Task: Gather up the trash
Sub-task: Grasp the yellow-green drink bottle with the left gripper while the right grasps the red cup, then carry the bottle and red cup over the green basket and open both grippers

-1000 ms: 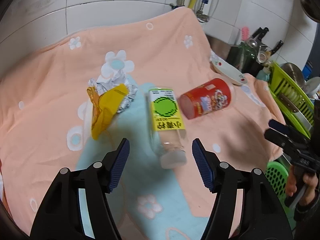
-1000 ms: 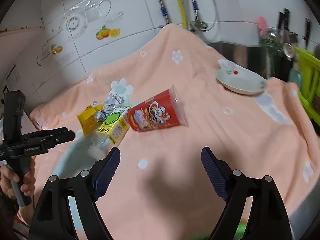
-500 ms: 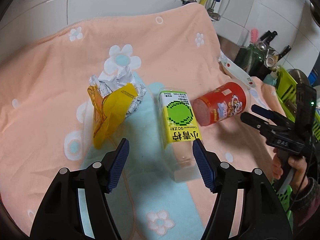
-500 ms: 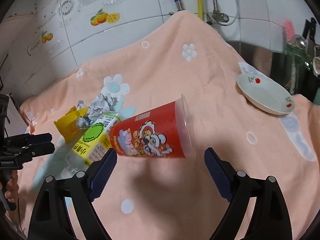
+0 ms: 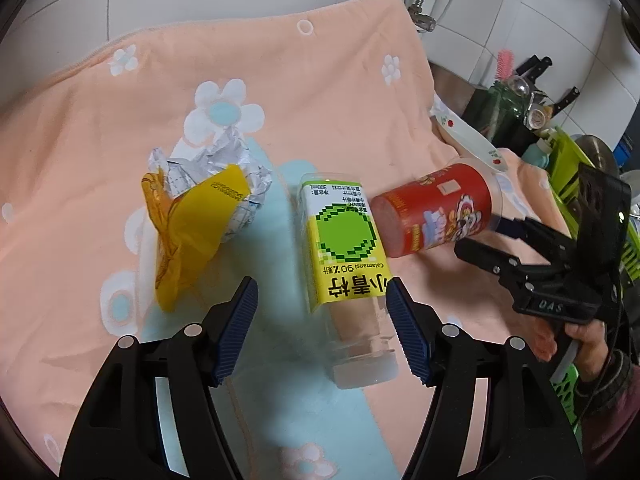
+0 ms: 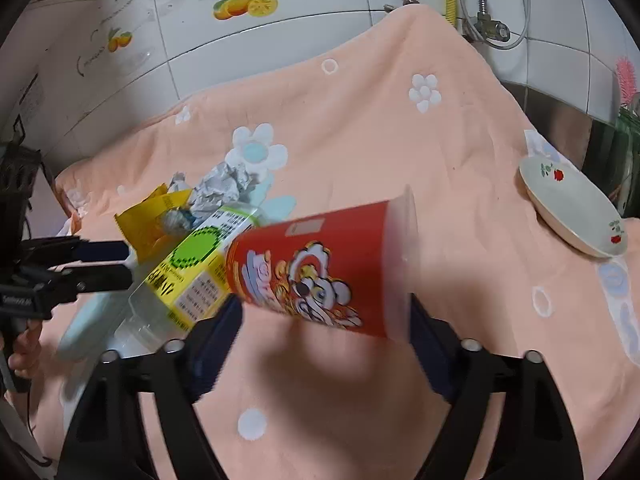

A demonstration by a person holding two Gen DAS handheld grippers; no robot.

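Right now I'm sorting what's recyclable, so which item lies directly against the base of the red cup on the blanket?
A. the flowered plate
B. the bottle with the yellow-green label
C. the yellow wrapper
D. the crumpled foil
B: the red cup lies on its side with its closed base against the bottle, while the plate sits apart at the blanket's edge.

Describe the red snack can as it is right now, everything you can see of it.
The red snack can is a cylinder printed with a cartoon animal, with a translucent plastic lid on its right end. It lies on its side on the peach flowered cloth, its closed base against the juice bottle. The right gripper straddles it, fingers closing at either end; firm contact is unclear.
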